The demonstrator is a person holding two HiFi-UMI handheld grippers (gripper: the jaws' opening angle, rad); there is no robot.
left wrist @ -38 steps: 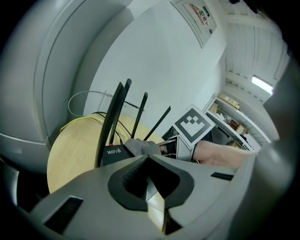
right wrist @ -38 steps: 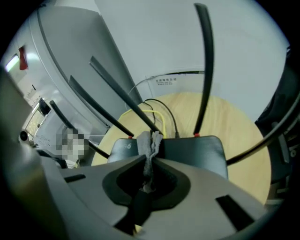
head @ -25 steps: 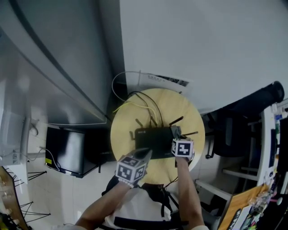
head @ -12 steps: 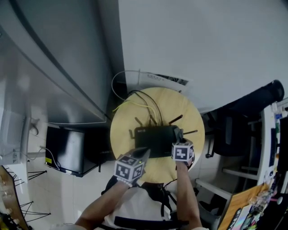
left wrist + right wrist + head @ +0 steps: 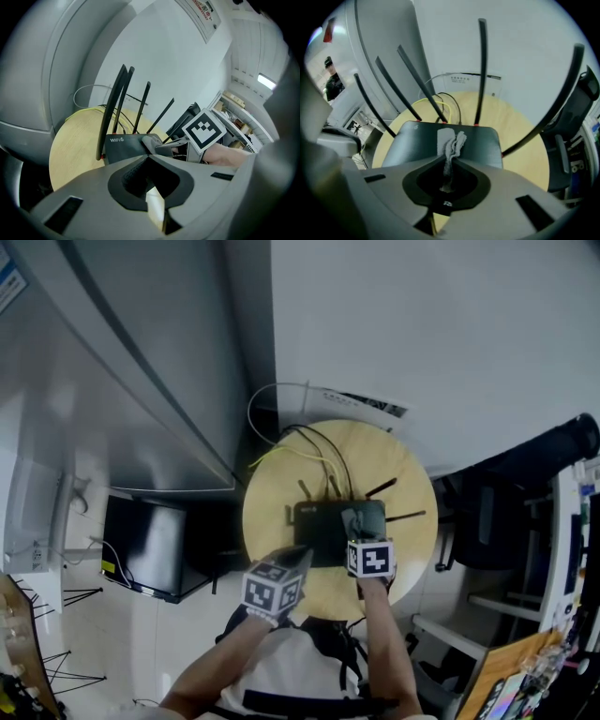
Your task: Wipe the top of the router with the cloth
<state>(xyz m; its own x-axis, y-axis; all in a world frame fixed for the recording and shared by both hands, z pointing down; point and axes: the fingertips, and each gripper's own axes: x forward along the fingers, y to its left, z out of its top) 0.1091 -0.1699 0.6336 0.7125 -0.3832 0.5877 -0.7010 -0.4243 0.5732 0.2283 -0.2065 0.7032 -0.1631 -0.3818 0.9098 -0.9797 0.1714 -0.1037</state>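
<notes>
Right gripper view: right gripper clamps cloth on router, inside its edges; left gripper has closed fingers.

The router bears white lettering that seems to read "WiFi6".

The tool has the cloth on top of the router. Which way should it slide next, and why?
Probably a short slide of the right tool sideways, toward the left end of the router. It is shut on the cloth, which seems to rest on the router's top a little right of the middle. In the head view, the left part of the top shows bare.
</notes>
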